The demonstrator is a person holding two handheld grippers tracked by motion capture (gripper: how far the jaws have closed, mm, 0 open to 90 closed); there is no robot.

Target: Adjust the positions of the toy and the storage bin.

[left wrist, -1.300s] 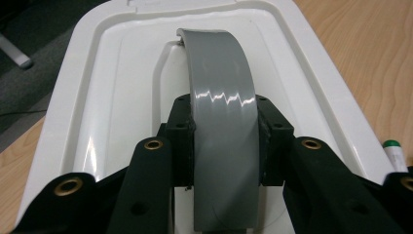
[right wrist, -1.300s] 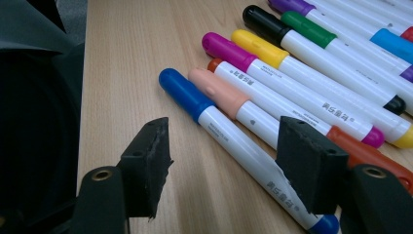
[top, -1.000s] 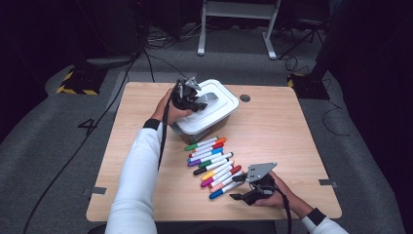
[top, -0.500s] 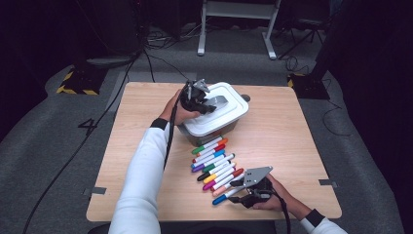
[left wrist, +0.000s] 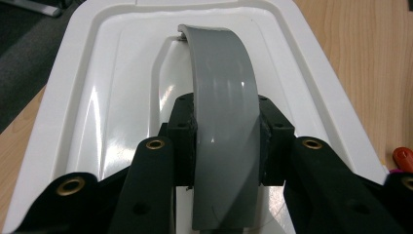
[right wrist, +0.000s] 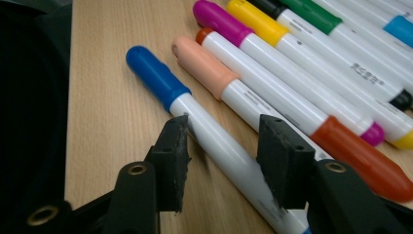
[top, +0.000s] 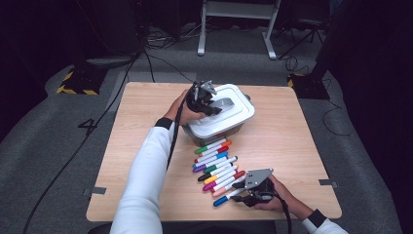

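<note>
The left tongs (left wrist: 226,146) are clamped on the grey handle (left wrist: 221,112) of a white lid (left wrist: 117,97), one pad pressed to each side of the curved strap. In the high view these left tongs (top: 207,100) sit over the lidded box (top: 229,119), which stands toward the far edge of the desk (top: 292,146), about midway between its left and right edges.

The right tongs (right wrist: 224,151) are partly open and have just been closing; the white barrel of the blue-capped marker (right wrist: 195,117) lies between the pads. The left pad is at or against the barrel, while the right pad stands just off it, so it is not gripped. In the high view the right tongs (top: 243,190) rest low near the desk's near edge, toward its right corner, at the near end of the row of markers (top: 216,165). That row runs from beside the box toward the near edge, the pens lying side by side and touching. Next to the blue-capped one lie a peach-capped marker (right wrist: 204,66) and then a magenta-capped marker (right wrist: 219,19).
</note>
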